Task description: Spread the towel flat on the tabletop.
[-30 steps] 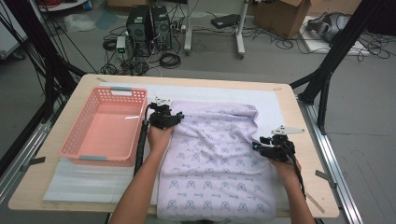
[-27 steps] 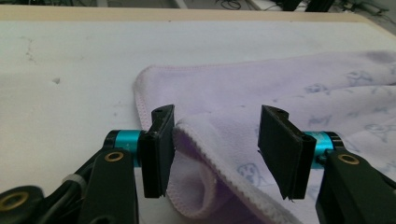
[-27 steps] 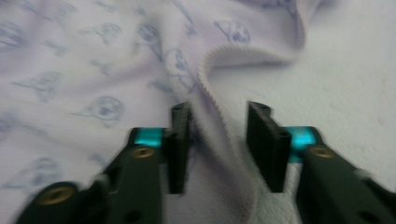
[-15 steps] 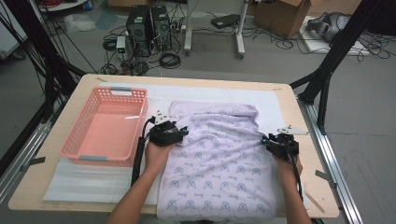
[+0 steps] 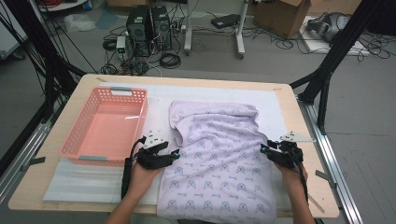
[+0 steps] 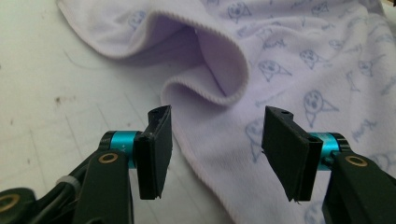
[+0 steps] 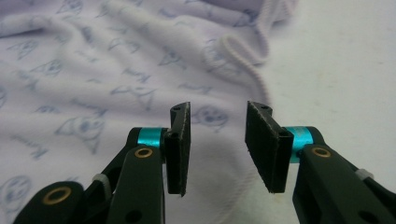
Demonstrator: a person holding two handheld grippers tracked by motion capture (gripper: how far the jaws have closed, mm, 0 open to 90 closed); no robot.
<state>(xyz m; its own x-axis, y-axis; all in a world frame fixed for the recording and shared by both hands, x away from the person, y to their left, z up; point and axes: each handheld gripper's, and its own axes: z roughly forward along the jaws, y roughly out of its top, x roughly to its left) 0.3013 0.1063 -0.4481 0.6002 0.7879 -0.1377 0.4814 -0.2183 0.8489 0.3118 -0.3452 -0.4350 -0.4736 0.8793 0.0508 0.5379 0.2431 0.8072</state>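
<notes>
A pale lilac cloth (image 5: 219, 158) with a small printed pattern lies spread over the table's middle, its far end bunched and its near end hanging over the front edge. My left gripper (image 5: 173, 155) sits at the cloth's left edge, open, with the hem (image 6: 205, 140) between its jaws. My right gripper (image 5: 264, 150) is at the cloth's right edge, open too, straddling the ribbed hem (image 7: 247, 70). Neither one pinches the fabric. In the left gripper view the cloth's folded corner (image 6: 210, 60) curls up just ahead of the jaws.
A pink plastic basket (image 5: 79, 148), empty, stands on the left part of the table. A white mat (image 5: 159, 100) covers the wooden tabletop (image 5: 299, 126). Black frame legs, cables and computer cases stand on the floor beyond.
Both grippers have slid toward the table's near side along the cloth's left and right edges. The cloth's far end now lies more bunched.
</notes>
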